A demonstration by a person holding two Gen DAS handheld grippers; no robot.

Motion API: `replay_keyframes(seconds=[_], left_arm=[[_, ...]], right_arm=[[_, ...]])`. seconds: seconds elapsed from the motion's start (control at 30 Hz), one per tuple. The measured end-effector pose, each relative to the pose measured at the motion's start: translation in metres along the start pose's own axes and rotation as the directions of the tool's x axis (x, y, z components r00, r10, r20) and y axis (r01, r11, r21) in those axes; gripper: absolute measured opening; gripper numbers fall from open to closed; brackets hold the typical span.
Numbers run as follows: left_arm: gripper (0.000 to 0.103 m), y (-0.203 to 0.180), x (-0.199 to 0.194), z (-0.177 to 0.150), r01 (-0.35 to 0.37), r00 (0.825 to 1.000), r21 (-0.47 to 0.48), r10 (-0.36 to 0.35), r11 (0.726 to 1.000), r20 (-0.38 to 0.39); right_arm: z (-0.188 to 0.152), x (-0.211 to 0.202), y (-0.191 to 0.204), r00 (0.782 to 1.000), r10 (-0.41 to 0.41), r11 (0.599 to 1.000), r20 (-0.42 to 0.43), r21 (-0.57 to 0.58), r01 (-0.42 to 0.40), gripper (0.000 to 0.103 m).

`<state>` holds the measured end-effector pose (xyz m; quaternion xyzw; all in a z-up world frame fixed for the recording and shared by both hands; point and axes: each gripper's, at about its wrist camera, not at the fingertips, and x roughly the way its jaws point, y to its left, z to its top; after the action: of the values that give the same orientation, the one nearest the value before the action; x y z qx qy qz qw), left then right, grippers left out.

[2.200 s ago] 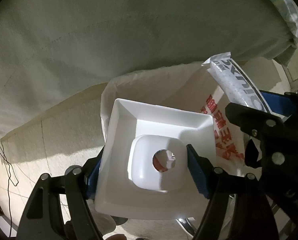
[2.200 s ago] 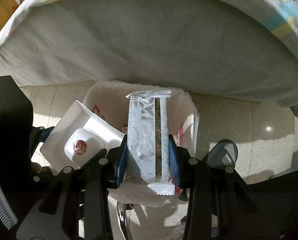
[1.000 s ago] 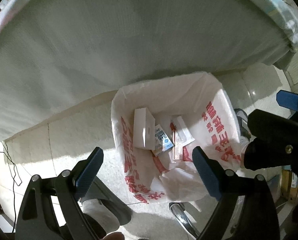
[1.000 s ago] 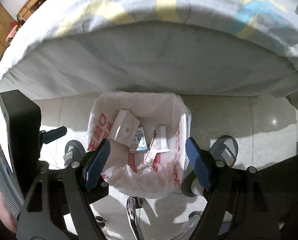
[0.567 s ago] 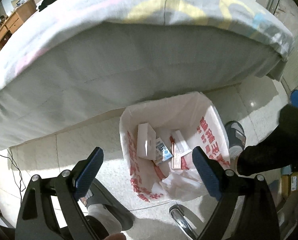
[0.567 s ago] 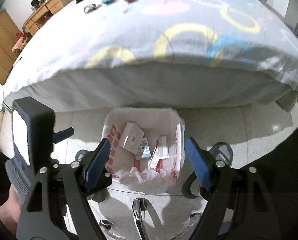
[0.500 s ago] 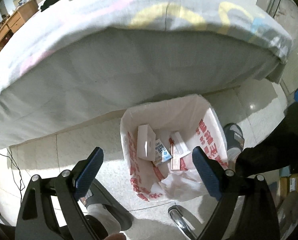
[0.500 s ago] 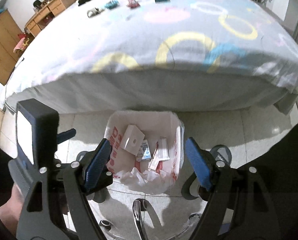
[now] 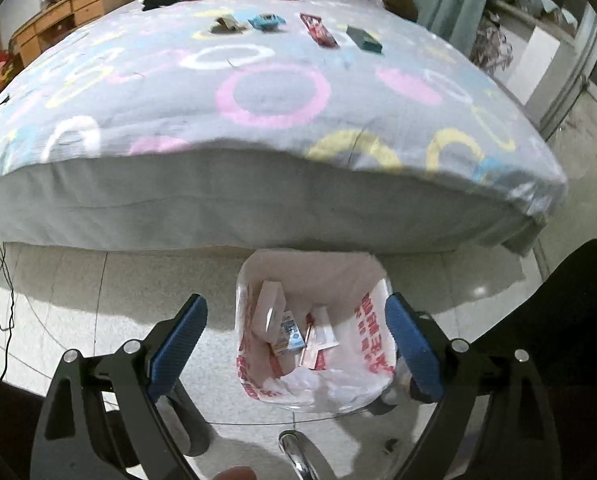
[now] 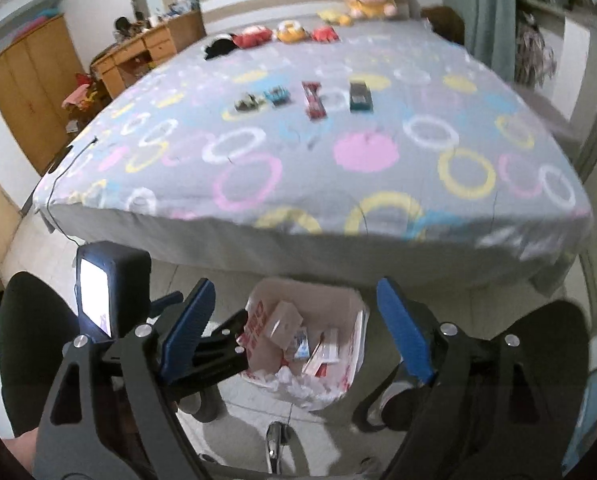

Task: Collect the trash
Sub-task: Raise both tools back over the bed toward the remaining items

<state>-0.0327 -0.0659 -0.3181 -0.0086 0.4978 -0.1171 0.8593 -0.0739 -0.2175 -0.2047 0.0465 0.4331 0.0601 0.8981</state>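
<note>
Two hand-held grippers, one per hand. My left hand-held gripper (image 9: 296, 342) is spread wide, nothing between the blue pads. My right hand-held gripper (image 10: 294, 326) is also wide and its jaws are opening, nothing between them either.

One bin (image 9: 372, 322), white liner with red print, on the floor straight below and ahead of both tips, framed between the fingers in each wrist view. In it I count four pieces of trash: a white box (image 9: 267, 310) on the left, a small blue-and-white carton (image 9: 288, 332) beside it, a white wrapper (image 9: 323, 330) right of that, and a red-edged strip against the wrapper. Exact count of the smaller bits I cannot tell.

One bed (image 9: 258, 120) past the bin, grey cover with coloured rings. On it, far ahead of the grippers, four items in a row: crumpled wrapper (image 9: 226, 24), blue packet (image 9: 266, 21), red bar (image 9: 318, 31), dark green box (image 9: 364, 39). About six plush toys (image 10: 290, 34) at the far end, blurred.

One desk (image 10: 154, 46) far left beyond the bed.

Versus two seconds back: the left then clamped the white box and the right clamped the wrapper, both over the bin; now both lie in the bin. Bin looks smaller and lower, bed top now visible.
</note>
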Motion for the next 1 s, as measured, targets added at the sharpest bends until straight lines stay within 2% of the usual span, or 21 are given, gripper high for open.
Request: replay_keyframes(seconds=[0.1,0.37,0.7,0.9,1.0], left_arm=[[0.088,0.002,-0.018,0.003,0.016,0.999,-0.041,-0.015,0.999,0.033],[0.088,0.008,-0.058,0.033,0.06,0.99,-0.055,-0.052,0.997,0.132],[0.088,0.014,-0.08,0.095,0.019,0.968,0.078,-0.038,0.997,0.249],[0.088,0.011,-0.092,0.144,-0.021,0.946,0.155,-0.03,0.988,0.322],[0.09,0.013,-0.096,0.172,-0.051,0.935,0.171,-0.013,0.984,0.356]], right_arm=[[0.009,-0.02,0.008,0.999,0.01,1.0,0.043,-0.019,-0.01,0.081],[0.036,-0.072,0.021,0.989,0.049,0.997,0.139,-0.059,-0.041,0.081],[0.062,-0.127,0.039,0.96,0.095,0.99,0.263,-0.124,-0.065,0.082],[0.079,-0.143,0.034,0.943,0.089,0.994,0.322,-0.094,-0.062,0.082],[0.1,-0.156,0.029,0.928,0.095,0.994,0.36,-0.082,-0.07,0.082]])
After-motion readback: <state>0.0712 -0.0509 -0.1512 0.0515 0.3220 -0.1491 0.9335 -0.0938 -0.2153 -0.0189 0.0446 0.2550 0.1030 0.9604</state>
